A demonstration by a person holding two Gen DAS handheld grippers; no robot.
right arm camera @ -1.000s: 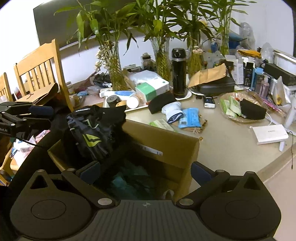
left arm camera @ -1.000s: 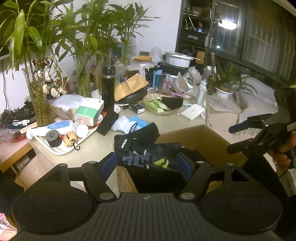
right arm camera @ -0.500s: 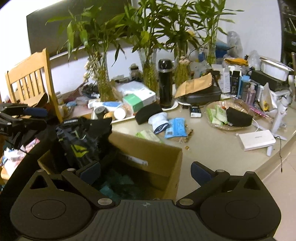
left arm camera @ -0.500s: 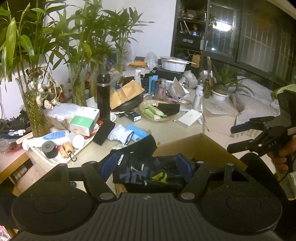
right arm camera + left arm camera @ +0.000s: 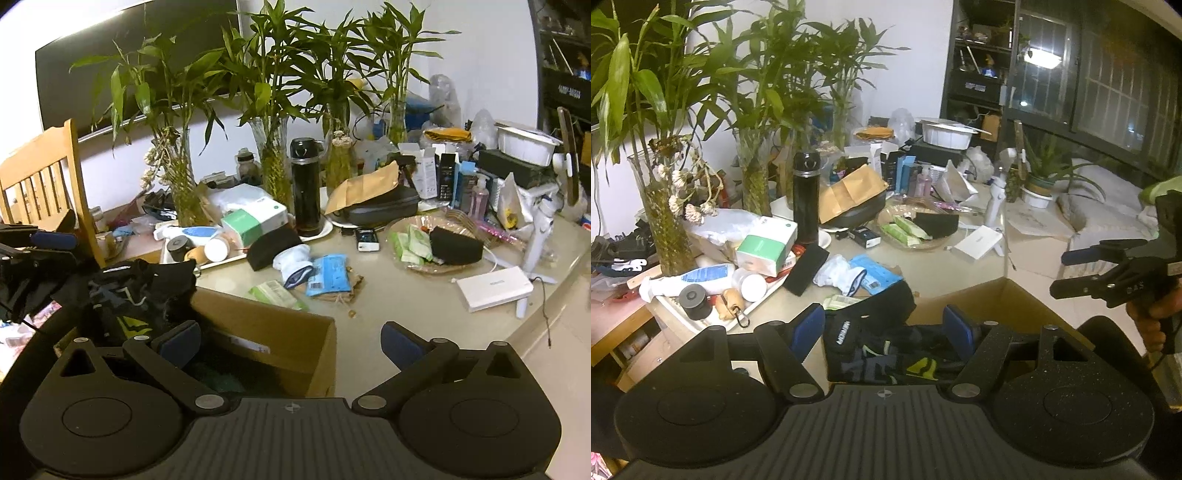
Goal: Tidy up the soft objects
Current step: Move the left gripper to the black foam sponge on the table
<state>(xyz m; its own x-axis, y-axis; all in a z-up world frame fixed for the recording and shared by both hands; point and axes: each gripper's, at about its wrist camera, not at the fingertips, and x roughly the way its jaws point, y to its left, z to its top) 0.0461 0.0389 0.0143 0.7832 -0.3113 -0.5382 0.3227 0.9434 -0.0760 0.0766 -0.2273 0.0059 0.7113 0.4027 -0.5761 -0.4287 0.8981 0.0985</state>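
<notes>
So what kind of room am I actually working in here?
Most likely a lived-in home room, not a lab: a cluttered beige table with bamboo stalks in glass vases, a wooden slat-back chair, and a barred night window.

A cardboard box point(image 5: 280, 343) stands against the near edge of the table point(image 5: 406, 295), with a garment point(image 5: 136, 291) draped over its left rim. On the table just behind the box lie a small packet point(image 5: 275, 293), a rolled sock point(image 5: 295, 264) and a flat pouch point(image 5: 328, 275). A tray point(image 5: 713, 314) of bottles sits at the left edge, a flask point(image 5: 306, 188) upright behind it. Vases of plants point(image 5: 273, 110) line the far edge. A shallow basket point(image 5: 436, 247) rests toward the right, a slim box point(image 5: 495, 288) near the right edge.
</notes>
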